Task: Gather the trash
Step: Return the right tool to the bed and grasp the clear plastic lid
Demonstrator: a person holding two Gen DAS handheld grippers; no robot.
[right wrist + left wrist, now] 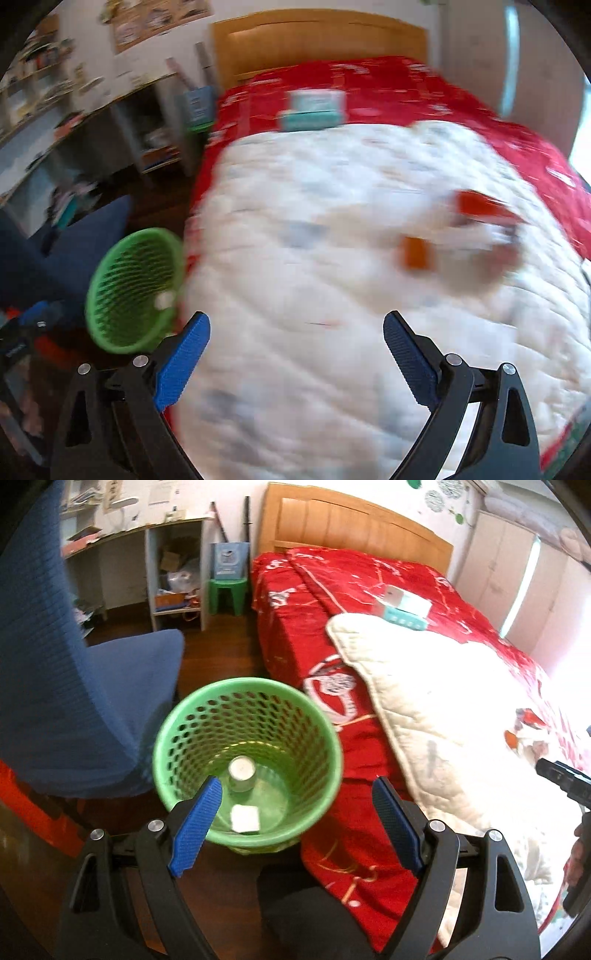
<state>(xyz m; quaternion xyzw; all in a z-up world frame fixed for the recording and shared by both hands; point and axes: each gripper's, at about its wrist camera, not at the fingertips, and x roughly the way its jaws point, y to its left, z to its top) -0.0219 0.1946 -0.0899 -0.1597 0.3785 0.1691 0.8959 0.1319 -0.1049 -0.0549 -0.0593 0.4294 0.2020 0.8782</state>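
The left gripper (295,794) hung with its jaws spread wide and nothing between them, tilted down over the green basket (246,686). In the basket, toward twelve o'clock from the fingers, lay a white cup (242,772) and a small white square of paper (245,818). The right gripper (296,326) was just as wide and just as empty, hovering above the cream quilt (332,221) on the red bedspread (388,77).

Out at two o'clock from it sat the remaining trash: crumpled wrappers (476,236), red, orange and white, badly blurred. A teal box (314,110) rested up at twelve o'clock near the headboard.

The risk, judging by that smear: the right gripper could pinch quilt along with the wrappers, or brush the light scraps away. The basket stood close against the bed edge, easily tipped by a careless nudge.
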